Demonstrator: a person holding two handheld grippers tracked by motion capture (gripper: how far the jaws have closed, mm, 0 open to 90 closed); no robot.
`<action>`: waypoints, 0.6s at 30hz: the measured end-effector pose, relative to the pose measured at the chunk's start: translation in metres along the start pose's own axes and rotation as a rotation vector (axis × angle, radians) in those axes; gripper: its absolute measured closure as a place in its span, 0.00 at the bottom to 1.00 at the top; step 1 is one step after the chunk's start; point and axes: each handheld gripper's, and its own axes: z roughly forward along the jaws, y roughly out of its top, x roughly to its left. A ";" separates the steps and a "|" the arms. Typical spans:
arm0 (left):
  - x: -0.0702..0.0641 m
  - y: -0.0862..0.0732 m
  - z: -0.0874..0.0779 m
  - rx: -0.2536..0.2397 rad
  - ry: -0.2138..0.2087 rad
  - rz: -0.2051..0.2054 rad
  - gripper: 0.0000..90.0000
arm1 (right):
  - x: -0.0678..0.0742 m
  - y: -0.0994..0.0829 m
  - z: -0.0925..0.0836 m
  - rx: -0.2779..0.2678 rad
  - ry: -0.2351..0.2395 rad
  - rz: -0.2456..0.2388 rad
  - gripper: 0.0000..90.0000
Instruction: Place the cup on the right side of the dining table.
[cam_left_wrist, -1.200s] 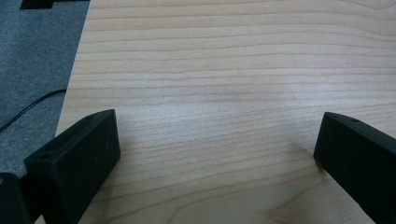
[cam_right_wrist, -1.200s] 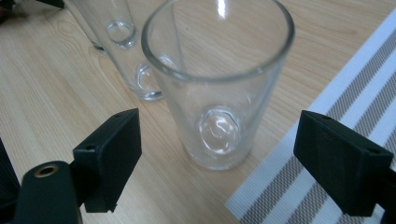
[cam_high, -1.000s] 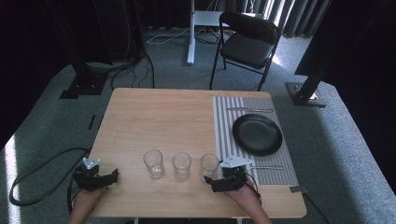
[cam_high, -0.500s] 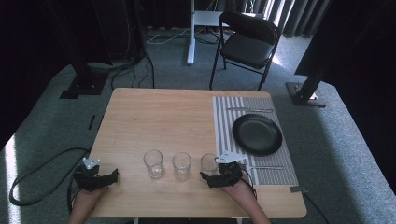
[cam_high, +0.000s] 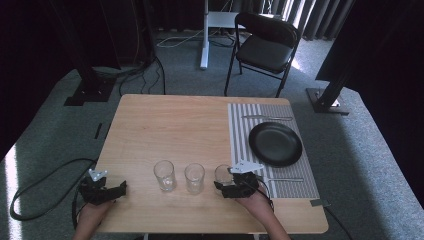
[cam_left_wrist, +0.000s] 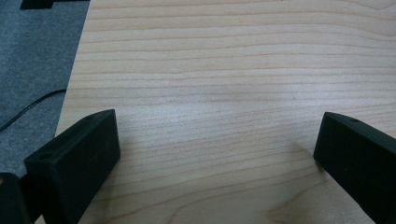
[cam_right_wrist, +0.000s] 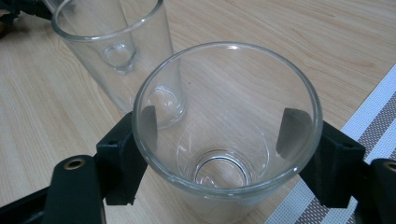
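Fingers (cam_right_wrist: 299, 128) of my right gripper (cam_right_wrist: 224, 135) are pressing on both sides of the nearest glass (cam_right_wrist: 226, 140), having just been closing with that glass between them, so I am judging the grasp as made or all but made. Going from big to small: I am looking over the table (cam_high: 175, 125), with the mat (cam_high: 240, 130) along its right side carrying the plate (cam_high: 275, 144), a fork (cam_high: 267, 118) beyond the plate and another utensil (cam_high: 285, 179) on the near side. Three glasses are standing upright in a row near my edge; the held one (cam_high: 223, 175) is sitting rightmost, just beside the mat, with the middle glass (cam_high: 194, 178) and the left glass (cam_high: 164, 175) close by. My left gripper (cam_high: 102, 190) is resting at the near left corner, its jaws standing wide apart over bare wood. I am reading this as the pick-up step. Next I am planning a straight lift, keeping the glass upright and clear of its neighbour, which is standing very near.
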 end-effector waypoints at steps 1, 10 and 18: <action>0.000 0.000 0.000 0.000 0.000 0.000 0.01 | 0.000 0.000 0.000 0.001 0.000 0.001 0.29; 0.000 0.000 0.000 0.000 0.000 0.000 0.01 | 0.005 -0.001 0.003 0.005 -0.057 -0.049 0.32; 0.000 0.000 0.000 0.000 0.000 0.001 0.01 | 0.006 0.001 0.003 0.014 -0.076 -0.046 0.32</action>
